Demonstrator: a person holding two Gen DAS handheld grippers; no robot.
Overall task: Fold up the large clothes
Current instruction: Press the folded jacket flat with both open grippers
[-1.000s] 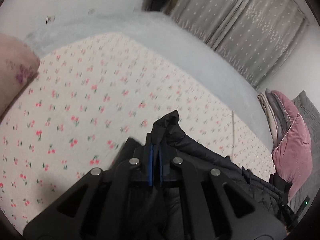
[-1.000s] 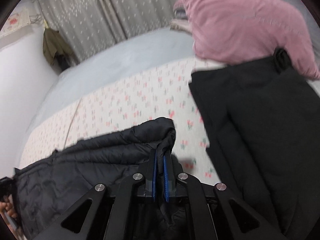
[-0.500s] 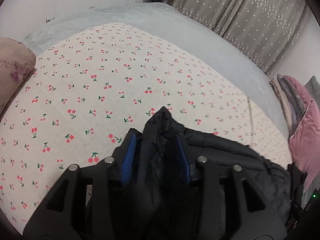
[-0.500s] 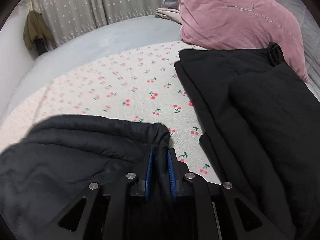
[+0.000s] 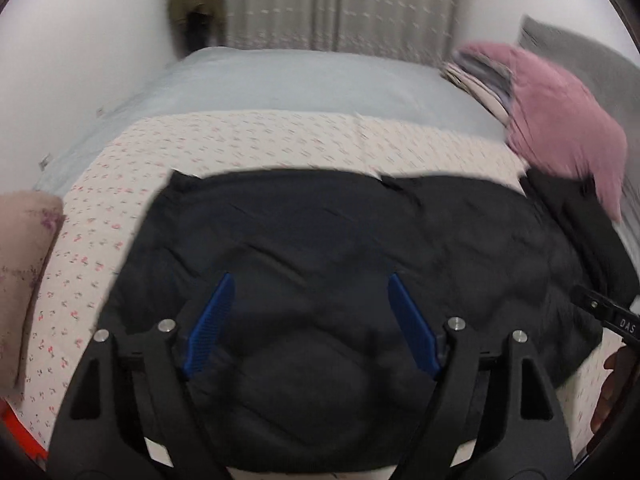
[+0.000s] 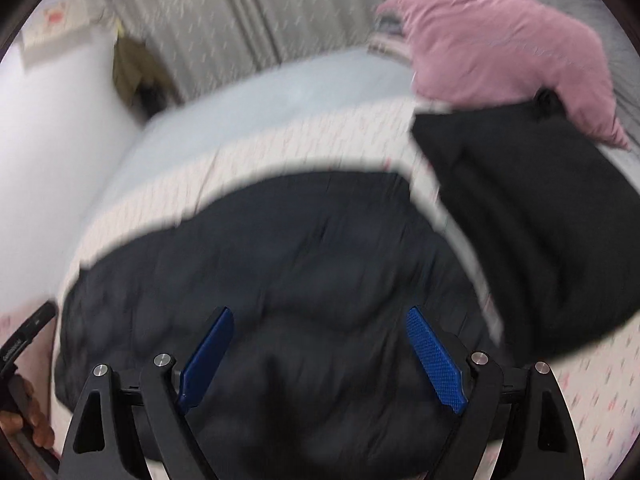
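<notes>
A black padded jacket [image 5: 340, 248] lies folded into a wide bundle on the cherry-print sheet [image 5: 248, 140]. My left gripper [image 5: 310, 280] hovers over its near part, jaws opening wide, blue pads clear of the fabric. In the right wrist view the same jacket [image 6: 280, 248] fills the middle. My right gripper [image 6: 320, 312] stands above it with jaws opening and nothing pinched. A second black garment [image 6: 532, 216] lies folded to the right, below a pink pillow [image 6: 512, 56]. Both views are blurred by motion.
The pink pillow [image 5: 560, 120] and stacked bedding sit at the right, a beige floral pillow [image 5: 20, 264] at the left. A pale blue blanket [image 5: 296, 80] covers the far bed, before curtains [image 5: 340, 0]. The other handle [image 5: 608, 316] and a hand [image 5: 612, 392] show at right.
Both grippers have let go of the jacket's edges and opened wide. Both have pulled back, so the jacket now lies flat and spread in front of them. The left gripper has rolled.
</notes>
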